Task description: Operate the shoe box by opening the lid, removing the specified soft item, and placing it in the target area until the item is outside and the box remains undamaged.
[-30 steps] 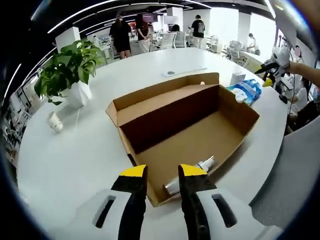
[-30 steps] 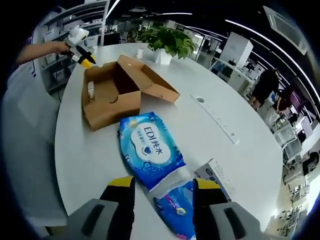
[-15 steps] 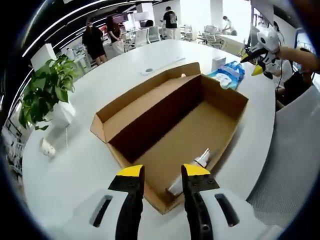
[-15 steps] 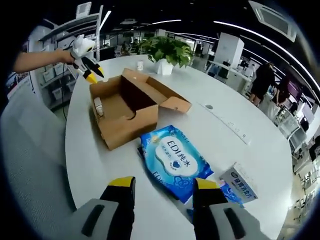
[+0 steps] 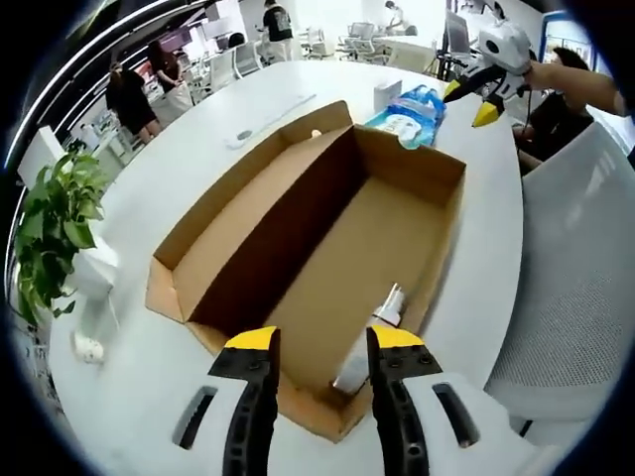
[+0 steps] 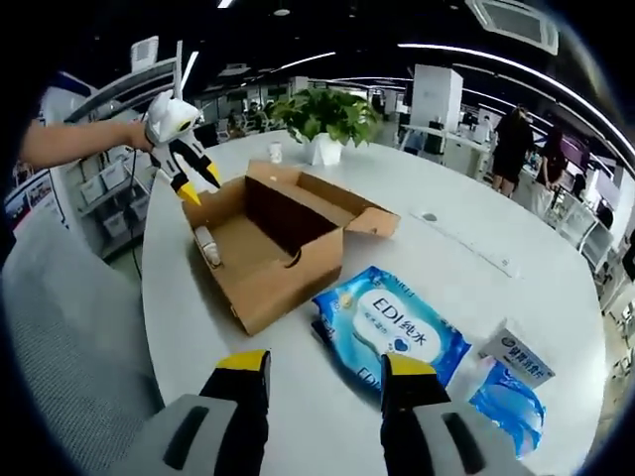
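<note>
While both grippers are keeping their jaws apart, the left gripper (image 5: 319,342) is hovering over the open box (image 5: 298,260) where a bottle (image 5: 369,337) is lying, and the right gripper (image 6: 322,367) is hanging near the blue packs (image 6: 393,334), with a plant (image 6: 324,119) standing behind.

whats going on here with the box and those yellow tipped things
A person holds a claw in each hand over a white table. The cardboard shoe box stands open, with only a small white tube lying at its near end. The left claw hovers open above that end. The right claw is open too, above bare table beside the blue wipes pack, which lies outside the box.
</note>
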{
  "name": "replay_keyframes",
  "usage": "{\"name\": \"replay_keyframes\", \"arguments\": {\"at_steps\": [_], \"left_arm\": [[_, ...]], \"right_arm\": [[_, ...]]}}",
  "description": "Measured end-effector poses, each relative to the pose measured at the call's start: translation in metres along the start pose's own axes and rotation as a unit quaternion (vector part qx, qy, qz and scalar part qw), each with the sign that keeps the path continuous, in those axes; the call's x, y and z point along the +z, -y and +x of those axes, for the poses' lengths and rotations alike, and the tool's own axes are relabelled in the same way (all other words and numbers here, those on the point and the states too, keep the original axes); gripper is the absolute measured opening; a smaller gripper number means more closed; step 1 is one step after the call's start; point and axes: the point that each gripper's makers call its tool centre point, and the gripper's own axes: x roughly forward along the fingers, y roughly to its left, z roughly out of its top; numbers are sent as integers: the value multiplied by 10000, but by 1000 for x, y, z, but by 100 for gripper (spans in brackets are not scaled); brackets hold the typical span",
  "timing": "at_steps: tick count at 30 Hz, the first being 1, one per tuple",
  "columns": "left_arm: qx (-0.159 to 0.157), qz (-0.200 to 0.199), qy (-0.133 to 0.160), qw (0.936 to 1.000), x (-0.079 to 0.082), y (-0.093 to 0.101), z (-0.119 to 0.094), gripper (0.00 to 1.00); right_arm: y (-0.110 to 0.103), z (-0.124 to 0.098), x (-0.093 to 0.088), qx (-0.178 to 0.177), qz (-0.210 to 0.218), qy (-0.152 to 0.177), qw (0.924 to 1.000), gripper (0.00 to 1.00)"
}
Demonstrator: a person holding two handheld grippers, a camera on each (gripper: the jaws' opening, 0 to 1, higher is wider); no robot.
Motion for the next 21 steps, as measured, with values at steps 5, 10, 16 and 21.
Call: {"name": "replay_keyframes", "arguments": {"at_steps": [5,10,16,21], "left_arm": [[-164,284,-221,9992,-3,4,7,35],[-397,451,-316,9977,-3,7,13,36],[-498,598,-392,9962,-1,10,18,36],[-563,718,-482,9947,-3,12,22,36]], "right_arm": [[-16,9,7,78,342,184,9992,41],[-28,18,13,99,569,337,9978,40],[-42,29,19,157,692,423,9966,39],[-51,37,26,212,965,551,9936,36]]}}
